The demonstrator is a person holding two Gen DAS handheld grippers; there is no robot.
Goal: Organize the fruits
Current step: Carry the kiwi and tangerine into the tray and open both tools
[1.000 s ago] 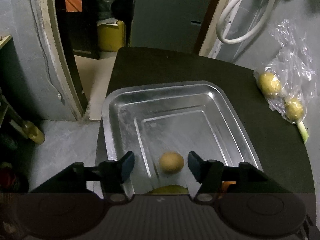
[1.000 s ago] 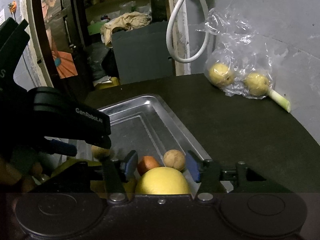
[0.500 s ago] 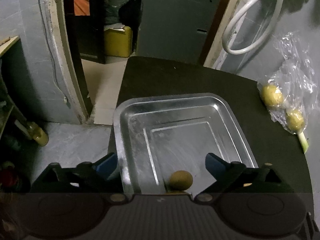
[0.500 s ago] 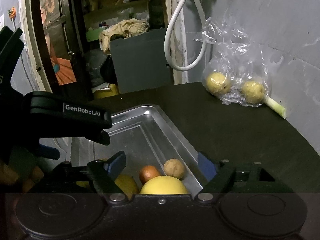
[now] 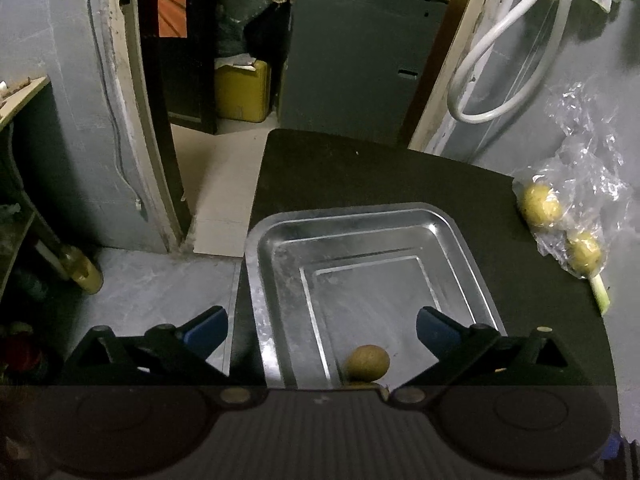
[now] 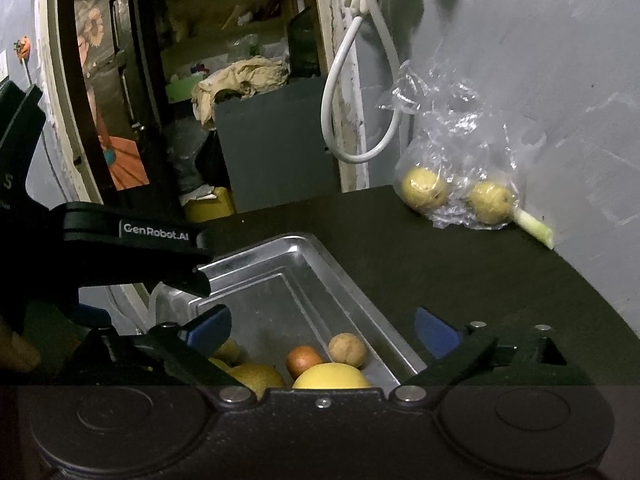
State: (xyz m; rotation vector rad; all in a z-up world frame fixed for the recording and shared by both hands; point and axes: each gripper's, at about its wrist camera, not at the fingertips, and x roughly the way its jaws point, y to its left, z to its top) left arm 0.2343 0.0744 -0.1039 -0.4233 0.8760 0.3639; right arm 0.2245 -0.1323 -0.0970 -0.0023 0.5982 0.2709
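Left gripper (image 5: 322, 330): blue-padded jaws spread wide, empty, above a brown round fruit (image 5: 367, 361) lying at the near end of the dented metal tray (image 5: 360, 216). Right gripper (image 6: 322, 330): equally wide, empty. Below it: smooth yellow citrus (image 6: 331, 376), small orange fruit (image 6: 303, 359), rough tan ball (image 6: 347, 349). Crinkled clear bag (image 6: 452, 184) of yellow fruit against the wall on the matte black table (image 6: 440, 264).

Shallow rectangular silver metal tray (image 6: 344, 276) sits flat on the black tabletop, fruit bunched at its near end: small round tan-brown fruit (image 6: 347, 349) against the right wall, small orange-red fruit (image 6: 303, 359) touching it, large yellow round fruit (image 6: 331, 377) in front (partly hidden). Far end of tray bare. Two yellowish round fruits (image 6: 425, 189) lie in a crumpled clear plastic bag (image 6: 448, 148) by the wall, well apart from the tray.
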